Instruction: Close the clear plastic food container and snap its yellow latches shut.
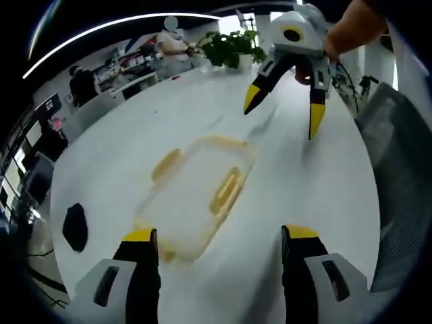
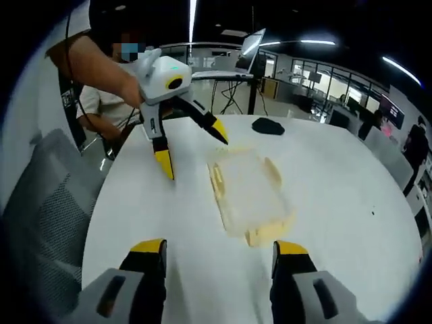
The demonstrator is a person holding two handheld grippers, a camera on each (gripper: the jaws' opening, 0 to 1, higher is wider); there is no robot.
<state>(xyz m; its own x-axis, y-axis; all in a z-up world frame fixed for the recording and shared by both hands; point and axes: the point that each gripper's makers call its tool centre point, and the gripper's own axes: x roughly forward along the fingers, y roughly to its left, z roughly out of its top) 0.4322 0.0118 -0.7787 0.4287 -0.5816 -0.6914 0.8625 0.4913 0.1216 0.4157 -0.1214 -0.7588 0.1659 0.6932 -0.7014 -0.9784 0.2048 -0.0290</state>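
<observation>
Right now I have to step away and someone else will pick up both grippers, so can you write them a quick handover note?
Left gripper: open, holding nothing, raised over the white table near one end of the container.
Right gripper: open, holding nothing, raised near the opposite end.
Clear plastic food container: lies flat on the table between the two grippers. Yellow latches show along its edges.
Done: neither gripper is touching the container. The views are too blurred to tell whether the lid is seated or any latch is snapped.
Left: check the lid, press it down, then snap each latch shut.
</observation>
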